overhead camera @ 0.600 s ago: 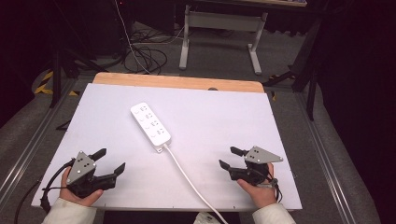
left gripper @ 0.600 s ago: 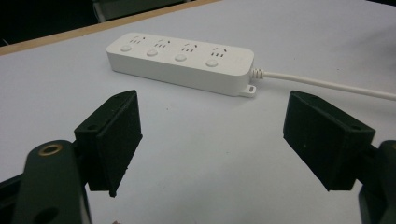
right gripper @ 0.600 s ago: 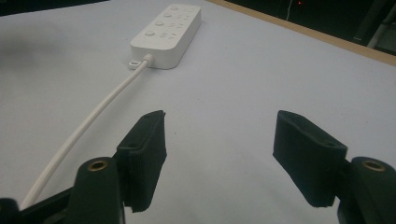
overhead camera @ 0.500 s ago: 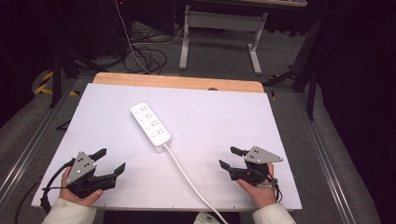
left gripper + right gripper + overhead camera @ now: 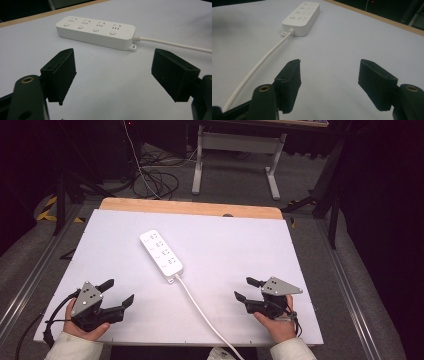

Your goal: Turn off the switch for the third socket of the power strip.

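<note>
- Two grippers sit low near the table's (image 5: 300, 270) front edge: the left gripper (image 5: 120, 292) at the front left corner, the right gripper (image 5: 241, 288) towards the front right.
- Both have their jaws spread wide with nothing between them, as the left gripper view and the right gripper view show.
- One white power strip (image 5: 161, 253) lies flat and slantwise on the white tabletop, left of centre, well apart from both grippers.
- Its white cord (image 5: 200, 310) runs from the nearer end down between the two hands and off the front edge.
- Bare tabletop lies on every side of the strip, widest to its right.
- A wooden strip (image 5: 190, 208) borders the far edge.
</note>
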